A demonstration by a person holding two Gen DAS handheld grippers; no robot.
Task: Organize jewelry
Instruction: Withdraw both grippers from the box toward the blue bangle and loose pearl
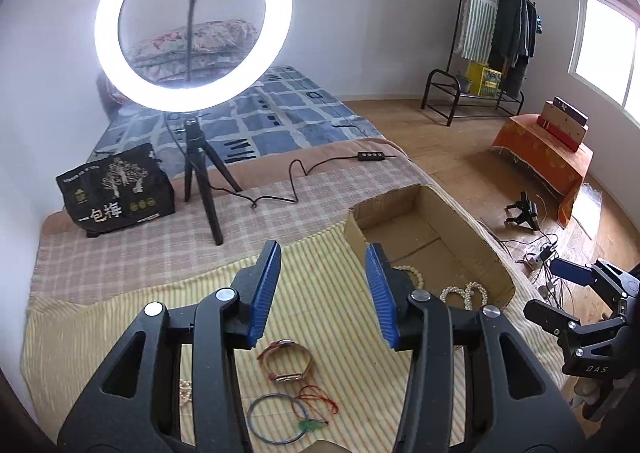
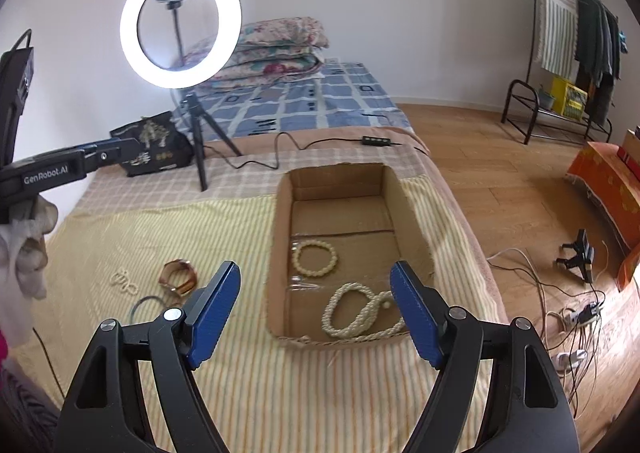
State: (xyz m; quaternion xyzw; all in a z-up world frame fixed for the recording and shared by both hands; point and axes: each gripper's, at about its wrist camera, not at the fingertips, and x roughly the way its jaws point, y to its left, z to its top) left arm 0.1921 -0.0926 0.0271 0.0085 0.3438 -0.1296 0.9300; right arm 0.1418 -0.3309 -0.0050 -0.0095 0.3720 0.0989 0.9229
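Both the left gripper [image 1: 322,293] and the right gripper [image 2: 316,309] hang spread wide and empty. The brown leather-strap watch [image 1: 289,363] lies on the striped yellow cloth [image 1: 120,333] near the bed's front edge, just left of the open cardboard box [image 2: 280,213] holding the pearl strands [image 2: 356,311]. Best to lower the left jaws straight over the strap's raised loop, pinching one band rather than the cloth beneath.

Bright daylit room, glaring ring light [image 1: 192,23] blown out at ten o'clock, window [image 1: 604,49] overexposed at three o'clock, soft shadows, strong fisheye bending, dark vignetted corners, slight edge blur.

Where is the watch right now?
The watch lies on the striped cloth below the open left gripper, left of the cardboard box, with the blue hoop just nearer the camera.
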